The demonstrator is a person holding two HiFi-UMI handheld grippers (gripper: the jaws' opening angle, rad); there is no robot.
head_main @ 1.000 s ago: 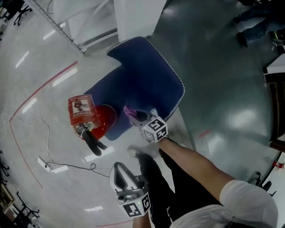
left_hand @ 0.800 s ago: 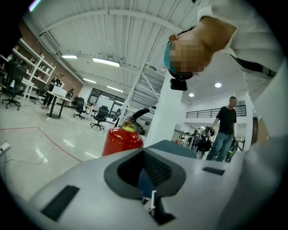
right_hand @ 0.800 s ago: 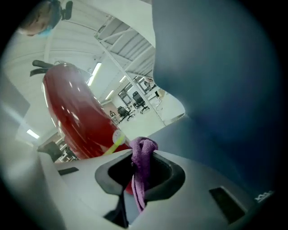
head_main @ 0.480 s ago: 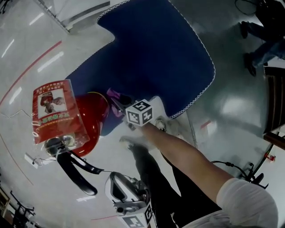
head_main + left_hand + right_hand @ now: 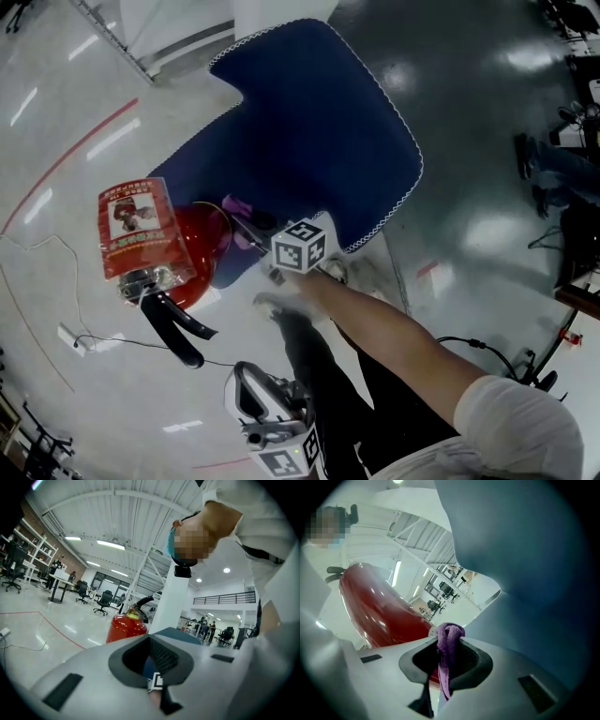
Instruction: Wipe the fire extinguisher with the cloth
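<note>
A red fire extinguisher [image 5: 192, 255] stands on the floor with a red label card [image 5: 134, 228] on top and a black handle and hose [image 5: 174, 330]. My right gripper [image 5: 246, 221] is shut on a purple cloth [image 5: 236, 206], which sits against the extinguisher's right side. In the right gripper view the cloth [image 5: 449, 641] hangs pinched between the jaws, with the red body [image 5: 377, 611] close on the left. My left gripper [image 5: 247, 377] is low by the person's legs, shut and holding nothing. It points at the extinguisher [image 5: 125, 626] from a distance.
A large blue mat [image 5: 309, 131] lies behind and under the extinguisher. A white cable and socket strip [image 5: 73, 338] trail on the floor to the left, beside a red floor line [image 5: 70, 165]. The person's dark legs [image 5: 323, 384] stand beside the left gripper. Office chairs [image 5: 103, 604] stand far off.
The right gripper has carried the purple cloth leftward up against the extinguisher's side. The head camera has moved closer. The left gripper has stayed low.
</note>
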